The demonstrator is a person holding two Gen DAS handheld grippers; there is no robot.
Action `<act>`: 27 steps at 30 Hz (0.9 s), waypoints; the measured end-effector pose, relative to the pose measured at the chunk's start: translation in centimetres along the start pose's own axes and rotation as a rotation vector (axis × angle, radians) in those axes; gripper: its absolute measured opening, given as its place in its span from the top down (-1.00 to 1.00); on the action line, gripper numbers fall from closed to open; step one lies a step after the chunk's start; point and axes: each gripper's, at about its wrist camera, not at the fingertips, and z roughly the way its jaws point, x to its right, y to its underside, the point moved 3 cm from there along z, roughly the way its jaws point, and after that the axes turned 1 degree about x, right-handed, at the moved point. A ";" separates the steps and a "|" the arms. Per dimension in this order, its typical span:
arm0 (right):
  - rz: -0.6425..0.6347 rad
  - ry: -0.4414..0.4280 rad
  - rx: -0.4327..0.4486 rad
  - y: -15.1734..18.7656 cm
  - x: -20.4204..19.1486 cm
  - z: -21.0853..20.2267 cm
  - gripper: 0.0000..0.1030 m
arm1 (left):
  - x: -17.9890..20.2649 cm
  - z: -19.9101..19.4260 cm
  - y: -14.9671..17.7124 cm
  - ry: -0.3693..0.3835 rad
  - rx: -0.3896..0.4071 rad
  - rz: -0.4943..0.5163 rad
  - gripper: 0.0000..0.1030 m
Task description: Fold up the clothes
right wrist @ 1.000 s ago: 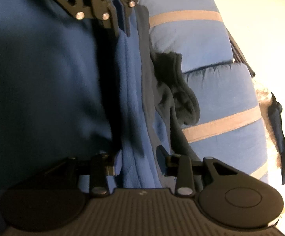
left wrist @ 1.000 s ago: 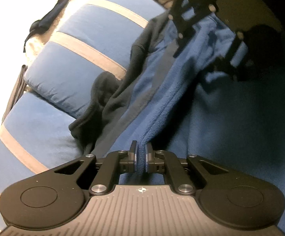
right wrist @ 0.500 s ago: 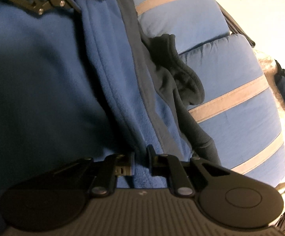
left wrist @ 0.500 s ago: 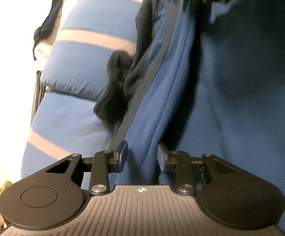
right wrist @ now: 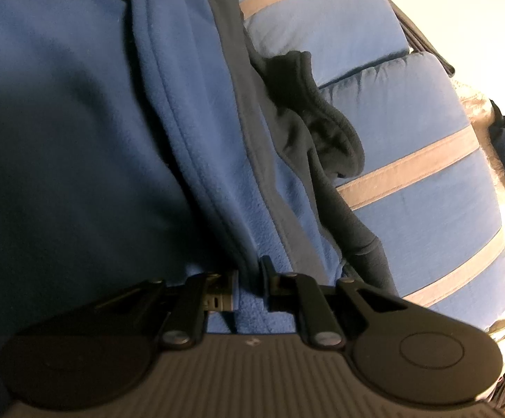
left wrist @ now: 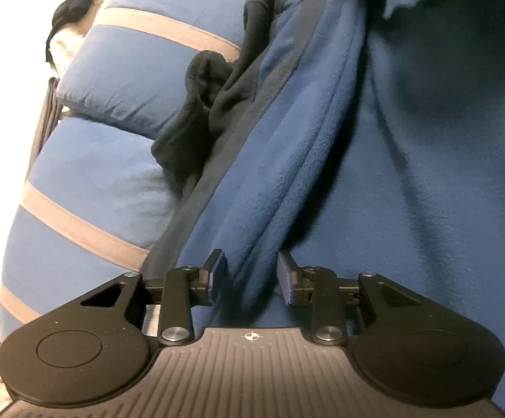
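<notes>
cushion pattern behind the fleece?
Blue with grey-tan stripes; cushion shows best in the right wrist view.

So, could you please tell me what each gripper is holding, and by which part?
The right gripper pinches the blue fleece garment at its folded edge. The left gripper stands open around that fold, not gripping.

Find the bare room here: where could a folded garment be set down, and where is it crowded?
Free: the striped blue cushions beyond the dark sleeve, out to the pale edge. Crowded: the bunched blue fleece between the left gripper and right gripper.
</notes>
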 end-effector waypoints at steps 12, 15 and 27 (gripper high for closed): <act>0.004 -0.006 -0.005 0.0 -0.1 0.2 0.45 | -0.2 2.0 1.5 -0.043 -0.082 0.034 0.55; 0.010 -0.010 -0.003 0.0 0.0 0.2 0.45 | -0.7 1.8 1.7 -0.073 -0.085 0.026 0.84; 0.049 -0.102 -0.034 0.4 0.3 0.2 0.41 | -0.6 2.3 3.1 0.077 -0.188 -0.001 0.85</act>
